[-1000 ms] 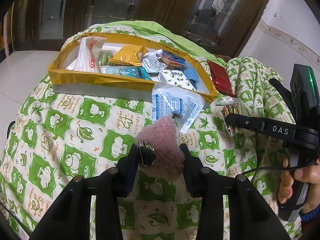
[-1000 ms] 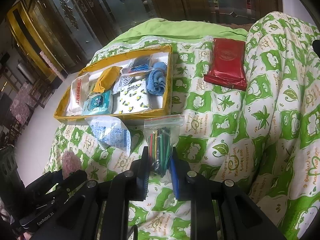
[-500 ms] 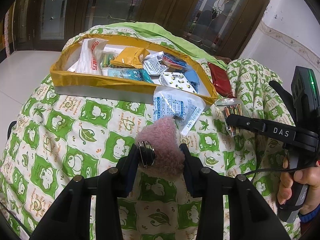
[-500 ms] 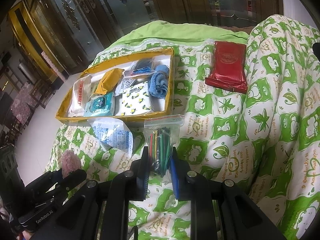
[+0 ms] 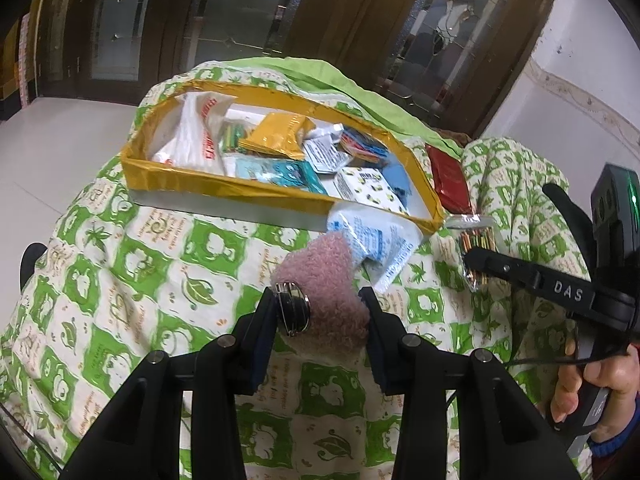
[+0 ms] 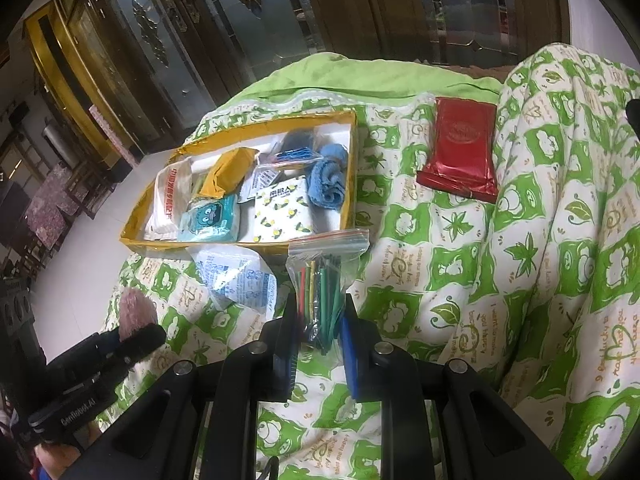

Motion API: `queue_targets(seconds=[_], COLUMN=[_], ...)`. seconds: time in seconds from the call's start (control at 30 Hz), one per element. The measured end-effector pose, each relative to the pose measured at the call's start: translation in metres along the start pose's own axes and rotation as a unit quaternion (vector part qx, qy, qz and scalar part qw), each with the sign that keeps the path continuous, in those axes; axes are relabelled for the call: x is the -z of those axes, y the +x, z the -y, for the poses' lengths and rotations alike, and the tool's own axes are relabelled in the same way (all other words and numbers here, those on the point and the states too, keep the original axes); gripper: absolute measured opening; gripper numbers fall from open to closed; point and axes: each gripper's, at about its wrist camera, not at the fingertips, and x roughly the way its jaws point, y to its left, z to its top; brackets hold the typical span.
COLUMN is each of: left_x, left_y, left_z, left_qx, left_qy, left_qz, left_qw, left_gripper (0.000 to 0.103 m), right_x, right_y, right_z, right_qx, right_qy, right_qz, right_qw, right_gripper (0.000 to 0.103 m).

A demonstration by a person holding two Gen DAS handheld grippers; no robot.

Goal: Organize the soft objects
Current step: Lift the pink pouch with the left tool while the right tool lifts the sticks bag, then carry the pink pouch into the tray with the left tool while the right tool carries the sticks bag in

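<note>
My left gripper (image 5: 320,304) is shut on a fluffy pink plush piece (image 5: 324,280) with a metal clasp (image 5: 293,314), held just above the green-and-white quilt (image 5: 120,276). My right gripper (image 6: 318,320) is shut on a clear zip bag of coloured sticks (image 6: 322,284). A shallow yellow-rimmed box (image 5: 224,190) lies beyond both, filled with packets, a blue cloth (image 6: 328,176) and a white plastic bag (image 5: 200,136). A white-and-blue desiccant packet (image 5: 376,244) lies against the box's near wall. In the right wrist view the left gripper (image 6: 136,336) and the pink plush piece (image 6: 134,312) show at lower left.
A red foil pouch (image 6: 460,156) lies on the quilt right of the box. The quilt (image 6: 560,240) rises in a big fold at the right. A hand (image 5: 592,380) grips the right tool's handle. Dark wooden doors with glass panels (image 5: 240,12) stand behind, pale floor at left.
</note>
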Motion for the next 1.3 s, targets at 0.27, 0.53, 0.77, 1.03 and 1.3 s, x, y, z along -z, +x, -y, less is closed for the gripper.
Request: queue_targets(seconds=[0.27, 0.53, 0.77, 1.03, 1.3], left_x=[-0.013, -0.036, -0.049, -0.06, -0.072], left_y=[-0.004, -0.009, -0.001, 0.007, 0.016], left_z=[-0.004, -0.012, -0.021, -0.024, -0.024], left_qx=[-0.004, -0.013, -0.033, -0.049, -0.061], left_qy=[-0.001, 0.006, 0.01, 0.025, 0.041], left_qz=[0.006, 0.014, 0.009, 0.007, 0.003], left_qw=[1.0, 0.9998, 0.9994, 0.9985, 0.9973], left_gripper=[0.039, 0.039, 0.039, 0.039, 0.039], right_x=[-0.001, -0.002, -0.007, -0.02, -0.035], right_y=[0.001, 0.002, 0.003, 0.004, 0.015], right_z=[-0.002, -0.005, -0.011, -0.02, -0.031], right_qx=[-0.004, -0.007, -0.012, -0.019, -0.028], right_qy=[-0.003, -0.01, -0.017, -0.03, -0.041], right_qz=[0.001, 0.001, 0.001, -0.002, -0.019], right_qw=[1.0, 1.0, 1.0, 0.999, 0.999], right_gripper=[0.02, 0.02, 0.02, 0.02, 0.02])
